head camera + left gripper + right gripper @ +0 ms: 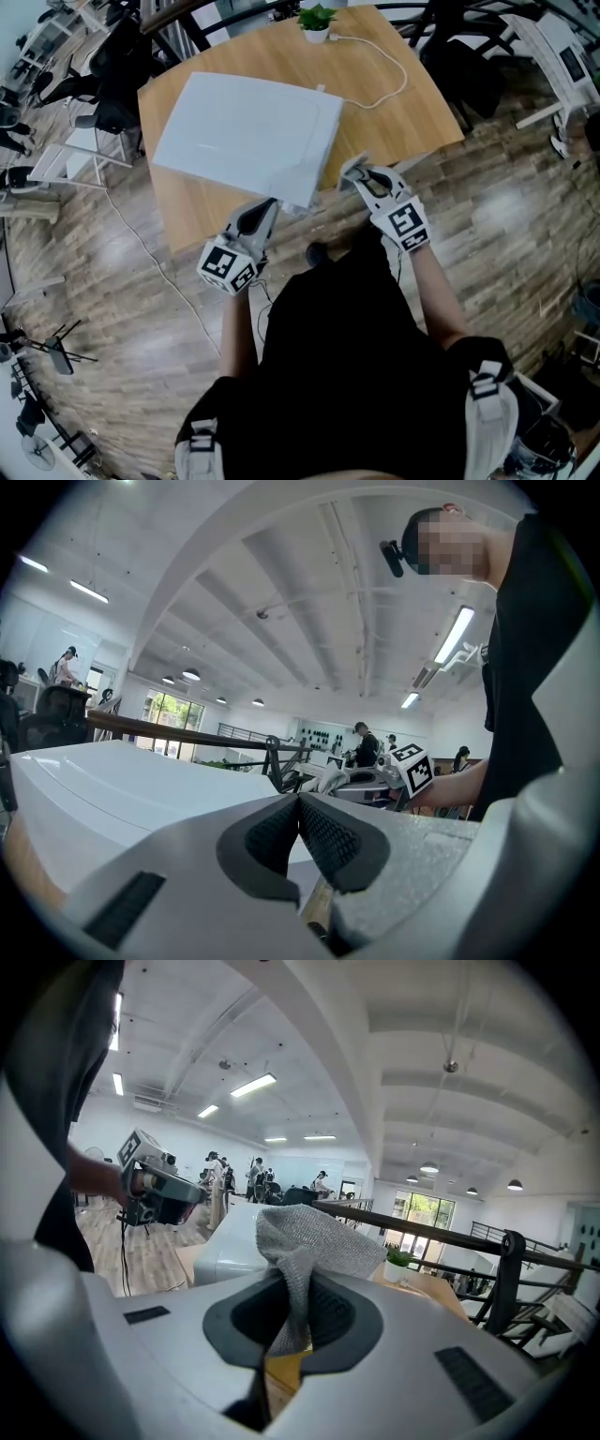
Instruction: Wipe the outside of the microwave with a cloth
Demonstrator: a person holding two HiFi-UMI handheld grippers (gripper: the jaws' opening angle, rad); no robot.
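Note:
A white microwave stands on a wooden table; its pale body also shows in the left gripper view and the right gripper view. My right gripper is by the microwave's front right corner, shut on a grey knit cloth that bunches up above the jaws. The cloth shows as a small pale tuft in the head view. My left gripper sits at the front left corner, its black pads pressed together with nothing between them.
A small potted plant stands at the table's far edge, with a white cable curving across the tabletop. Chairs crowd the left side. A dark railing runs behind the table. The floor is wood planks.

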